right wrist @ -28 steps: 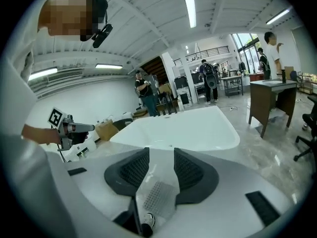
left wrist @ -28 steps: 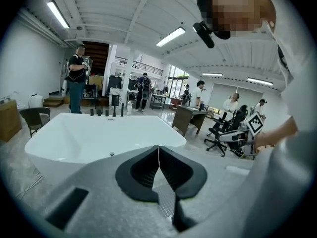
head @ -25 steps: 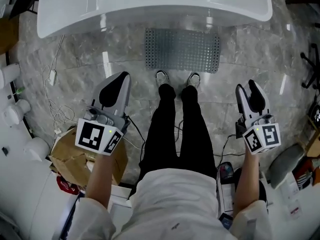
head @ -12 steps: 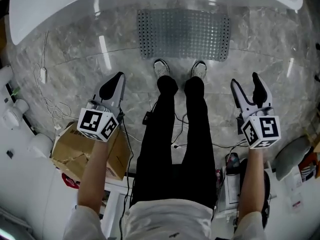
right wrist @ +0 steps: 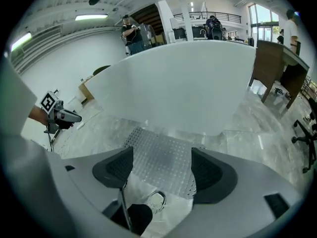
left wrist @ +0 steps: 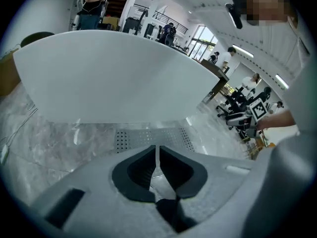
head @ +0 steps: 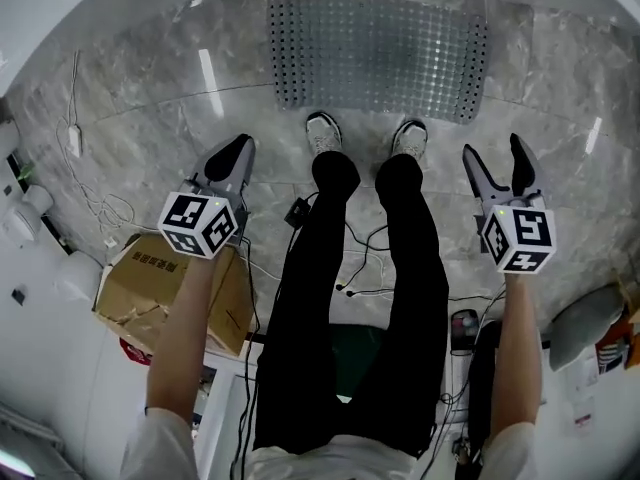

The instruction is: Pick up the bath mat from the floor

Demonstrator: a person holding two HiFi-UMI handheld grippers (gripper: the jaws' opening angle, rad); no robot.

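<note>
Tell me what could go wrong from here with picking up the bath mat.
1. The bath mat lies flat on the glossy floor, so jaws may slide off its edge.
2. The left gripper is shut and likely cannot grab a corner until opened.
3. Loose cables by the shoes could snag a step forward.

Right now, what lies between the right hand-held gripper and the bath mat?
Only bare floor, head view; the right hand-held gripper is opening its jaws, empty.

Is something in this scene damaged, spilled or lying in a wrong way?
The brown cardboard box on the person's left has a torn, crumpled edge. Loose black cables trail across the grey marble floor. The grey perforated bath mat lies flat.
</note>
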